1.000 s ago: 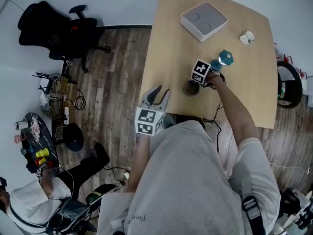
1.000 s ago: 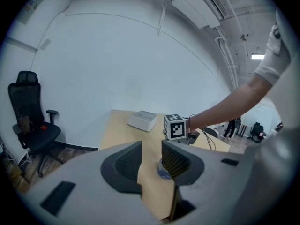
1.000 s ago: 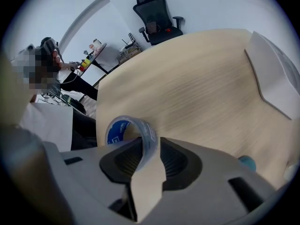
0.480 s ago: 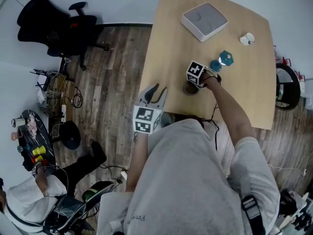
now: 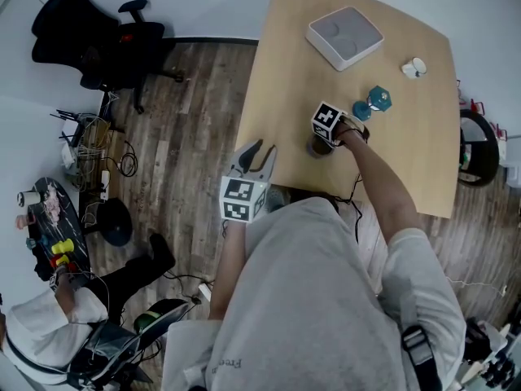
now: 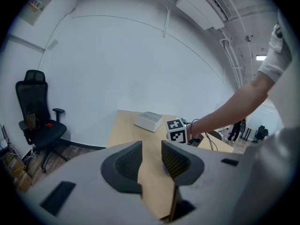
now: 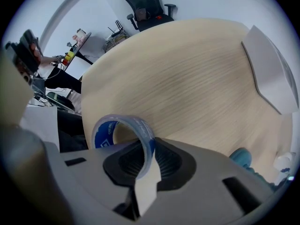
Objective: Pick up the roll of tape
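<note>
The roll of tape point(image 7: 123, 125) is clear with a blue inner core and stands on edge on the wooden table point(image 5: 285, 96). My right gripper point(image 7: 145, 146) points steeply down over it. Its jaws are closing, and the roll's near wall sits between the two pads, which touch it on both sides. In the head view the roll of tape point(image 5: 319, 147) shows as a dark ring just below the right gripper point(image 5: 321, 139). My left gripper point(image 5: 256, 155) hovers at the table's near left edge, open and empty, its jaws point(image 6: 151, 156) apart with only tabletop between them.
A white square box point(image 5: 344, 37) lies at the table's far side. A teal object point(image 5: 370, 103) sits just right of the right gripper, and a small white thing point(image 5: 413, 68) beyond it. A black office chair point(image 5: 89, 43) stands on the floor to the left; a person point(image 5: 49, 340) sits at the lower left.
My right gripper has shifted slightly left, closer over the roll of tape. The left gripper has stayed where it was.
</note>
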`<state>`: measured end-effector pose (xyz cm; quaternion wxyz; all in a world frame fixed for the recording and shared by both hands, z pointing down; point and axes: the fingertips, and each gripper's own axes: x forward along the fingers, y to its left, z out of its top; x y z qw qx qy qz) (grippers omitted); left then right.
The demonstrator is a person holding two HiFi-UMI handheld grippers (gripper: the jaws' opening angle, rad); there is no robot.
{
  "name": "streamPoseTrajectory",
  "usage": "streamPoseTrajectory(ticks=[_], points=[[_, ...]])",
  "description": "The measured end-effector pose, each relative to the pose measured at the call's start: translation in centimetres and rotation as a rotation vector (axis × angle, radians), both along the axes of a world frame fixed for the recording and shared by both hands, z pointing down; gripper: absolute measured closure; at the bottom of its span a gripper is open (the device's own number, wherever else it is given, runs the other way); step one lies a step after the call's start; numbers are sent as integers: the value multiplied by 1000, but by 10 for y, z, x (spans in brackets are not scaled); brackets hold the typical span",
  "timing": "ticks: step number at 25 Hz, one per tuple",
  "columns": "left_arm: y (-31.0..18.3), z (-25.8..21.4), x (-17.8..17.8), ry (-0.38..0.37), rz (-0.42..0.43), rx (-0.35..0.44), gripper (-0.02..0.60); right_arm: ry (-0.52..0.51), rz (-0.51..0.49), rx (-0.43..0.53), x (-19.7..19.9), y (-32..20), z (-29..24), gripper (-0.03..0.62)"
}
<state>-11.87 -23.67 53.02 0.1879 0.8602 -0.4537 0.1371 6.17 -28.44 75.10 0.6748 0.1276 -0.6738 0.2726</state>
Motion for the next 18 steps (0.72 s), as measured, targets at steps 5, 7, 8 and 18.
streamPoseTrajectory(ticks=[5,7,8,18], points=[[1,-5,-4,8,-16,12,479,22,-8,20,2,0,-1,543],[1,-7,-5,14,-21,18,498,27,-10,27,2,0,-1,546],[1,-7,-6,16,-22,20,503,29,-13,31,1,-1,-1,546],[4,-11,-13,4,-33,26,574,53,-3,72,1,-1,-1,546]])
